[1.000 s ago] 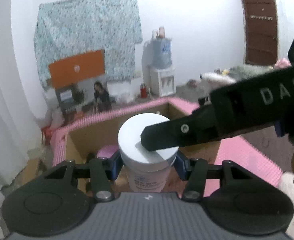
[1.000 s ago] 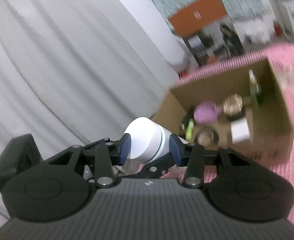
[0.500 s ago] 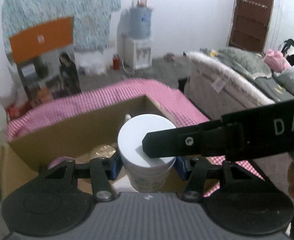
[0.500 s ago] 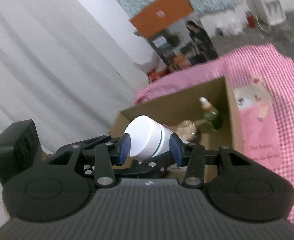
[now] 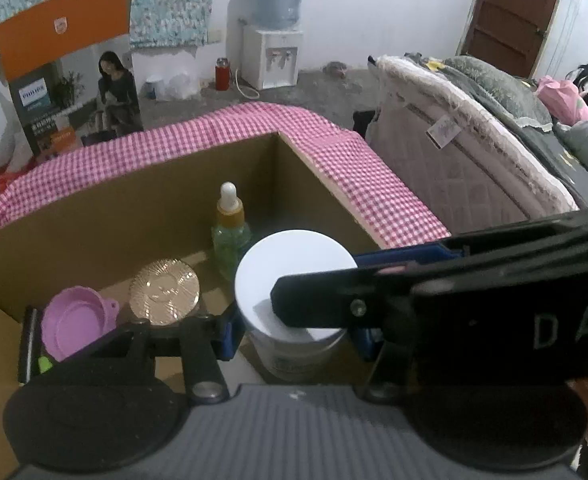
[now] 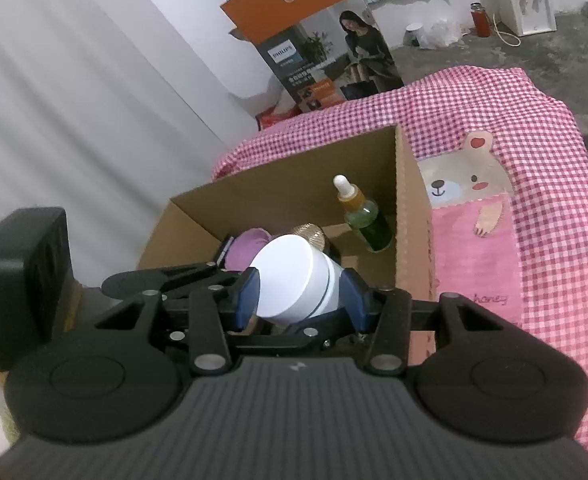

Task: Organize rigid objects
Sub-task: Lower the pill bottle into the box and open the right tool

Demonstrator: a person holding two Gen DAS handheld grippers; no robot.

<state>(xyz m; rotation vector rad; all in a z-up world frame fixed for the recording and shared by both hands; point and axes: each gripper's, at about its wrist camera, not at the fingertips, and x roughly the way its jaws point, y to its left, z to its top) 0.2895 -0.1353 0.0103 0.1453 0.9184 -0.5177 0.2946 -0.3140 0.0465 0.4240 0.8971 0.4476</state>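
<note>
I've got the white jar [image 5: 294,276] pinched from both sides, left gripper [image 5: 294,334] on its body, right gripper [image 6: 300,292] on the lid, hanging over the cardboard box [image 6: 408,216]. Next move, I reckon: lower it into the bare floor at six o'clock of the dropper bottle [image 5: 229,236], clear of the gold lid [image 5: 163,290]. Box sits on pink checked cloth [image 6: 534,120]; bedroom beyond.

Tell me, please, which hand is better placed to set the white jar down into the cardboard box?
Left, probably. The left tongs clamp the white jar by its body, above the cardboard box. The right tongs sit only around its lid.
</note>
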